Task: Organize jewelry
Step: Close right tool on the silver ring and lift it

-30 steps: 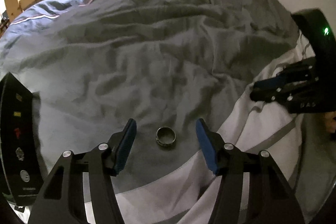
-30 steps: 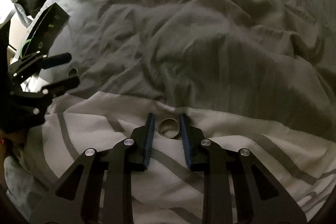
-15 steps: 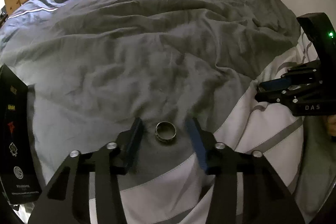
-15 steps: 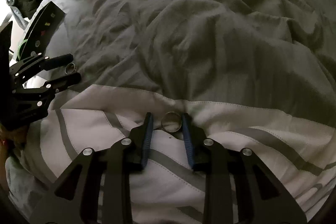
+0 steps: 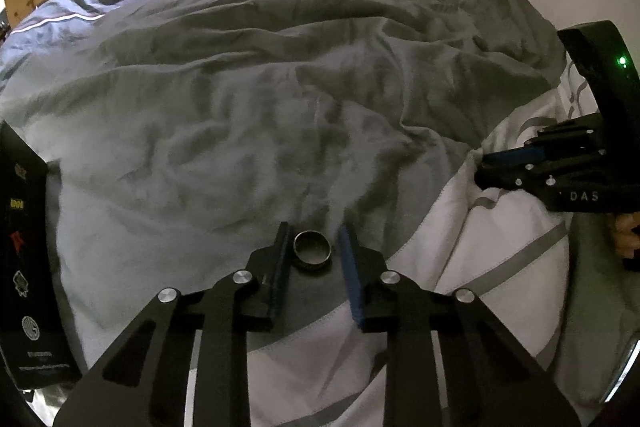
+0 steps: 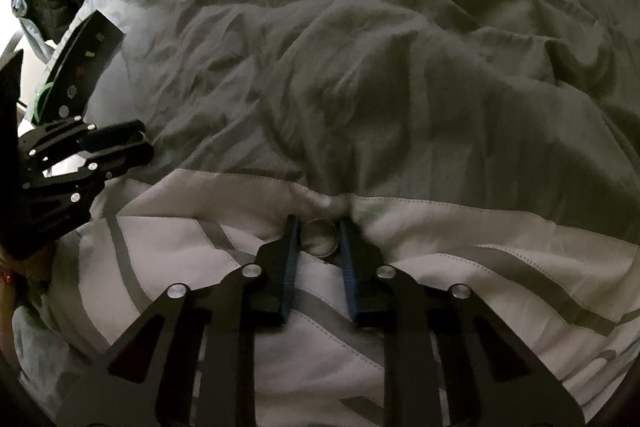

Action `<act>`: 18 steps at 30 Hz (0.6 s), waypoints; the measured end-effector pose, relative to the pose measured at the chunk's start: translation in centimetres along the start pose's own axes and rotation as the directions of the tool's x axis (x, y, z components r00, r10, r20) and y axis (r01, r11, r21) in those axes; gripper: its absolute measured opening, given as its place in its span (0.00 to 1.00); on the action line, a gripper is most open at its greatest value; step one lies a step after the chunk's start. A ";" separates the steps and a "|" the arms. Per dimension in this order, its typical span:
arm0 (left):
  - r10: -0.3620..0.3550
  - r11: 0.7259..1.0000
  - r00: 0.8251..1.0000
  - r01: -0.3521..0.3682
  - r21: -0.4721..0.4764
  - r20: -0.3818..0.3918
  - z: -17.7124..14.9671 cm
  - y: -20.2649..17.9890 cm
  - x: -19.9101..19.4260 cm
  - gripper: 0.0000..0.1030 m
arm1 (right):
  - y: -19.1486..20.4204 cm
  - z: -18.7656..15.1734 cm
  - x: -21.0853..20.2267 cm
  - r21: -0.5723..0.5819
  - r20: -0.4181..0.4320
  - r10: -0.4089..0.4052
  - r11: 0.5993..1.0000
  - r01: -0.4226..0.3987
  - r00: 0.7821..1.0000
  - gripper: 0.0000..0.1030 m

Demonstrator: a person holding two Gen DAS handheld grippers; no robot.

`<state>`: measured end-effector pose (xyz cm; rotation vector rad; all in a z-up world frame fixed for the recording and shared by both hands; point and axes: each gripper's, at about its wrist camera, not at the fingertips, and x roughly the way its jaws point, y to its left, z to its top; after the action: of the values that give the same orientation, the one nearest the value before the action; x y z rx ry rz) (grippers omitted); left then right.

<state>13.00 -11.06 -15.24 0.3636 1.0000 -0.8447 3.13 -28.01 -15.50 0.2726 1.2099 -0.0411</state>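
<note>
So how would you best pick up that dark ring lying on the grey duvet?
Pinch the dark ring across its outer band, coming down from above. It lies flat with its hole facing up, so its curved sides are free. The left gripper already straddles it, jaws closing, a small gap showing at the right pad.

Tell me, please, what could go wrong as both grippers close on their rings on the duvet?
1. The soft duvet may give way, so the dark ring could tip or sink as the left gripper closes; a gap still shows at its right pad.
2. The silver ring lies tilted between the closing right gripper fingers and could pop out, or fabric could get pinched.
</note>
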 end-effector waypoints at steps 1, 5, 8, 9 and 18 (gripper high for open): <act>-0.003 1.000 1.000 0.003 0.001 0.003 -0.1 0.0 -0.1 0.20 | 0.0 0.1 -0.1 0.004 0.006 0.007 1.000 -0.007 1.000 0.20; 0.006 1.000 1.000 -0.006 0.004 0.008 -0.3 -0.3 -0.3 0.19 | -0.1 0.3 -0.8 0.015 0.037 0.022 1.000 -0.022 0.999 0.20; 0.020 1.000 1.000 -0.020 -0.003 0.020 -0.3 -0.3 -0.8 0.19 | 0.2 0.4 -2.0 0.015 0.085 0.036 0.999 -0.037 0.996 0.20; 0.024 1.000 0.999 -0.024 -0.008 0.028 -0.3 -0.3 -1.1 0.19 | 0.5 0.4 -2.2 0.015 0.093 0.035 0.999 -0.037 0.995 0.20; 0.048 0.999 0.996 -0.047 -0.014 0.080 0.1 -0.4 -3.5 0.19 | 0.8 1.3 -3.9 -0.034 0.141 0.024 0.999 -0.020 0.990 0.20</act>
<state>11.81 -9.77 -12.22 0.3396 0.9186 -0.8044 3.12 -27.96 -11.26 0.2505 1.0651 -0.0212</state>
